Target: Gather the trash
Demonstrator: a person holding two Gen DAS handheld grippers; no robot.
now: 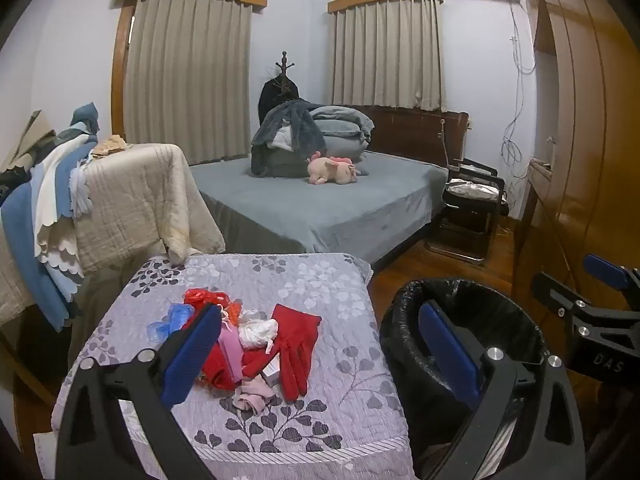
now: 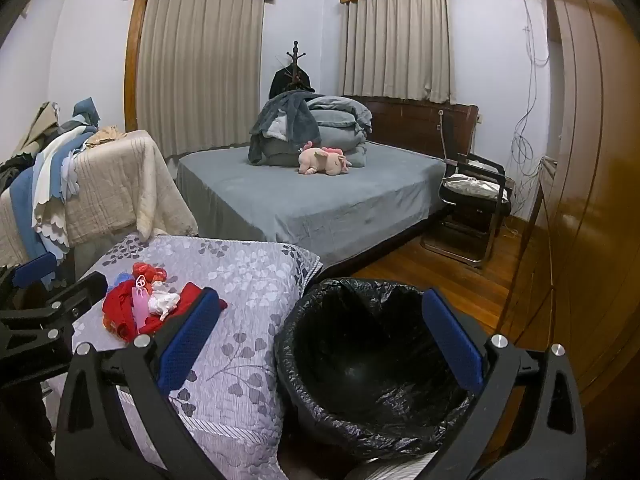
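Both grippers, left (image 1: 320, 356) and right (image 2: 320, 344), hang spread apart and empty. Lower centre on the quilt (image 1: 320, 280) sits the trash pile (image 1: 240, 340): light, soft, crumply scraps, best pinched at a bunched fold. Right, a lined bin (image 2: 372, 364) waits empty.

Left gripper (image 1: 320, 344) and right gripper (image 2: 320, 344): black frames, blue textured pads (image 1: 191, 354), silver screws; "DAS" lettering is seen.

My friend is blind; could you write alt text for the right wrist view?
An open gripper hovers above a black-lined trash bin beside a floral quilt holding a pile of red and pink scraps. Behind stands a grey bed.
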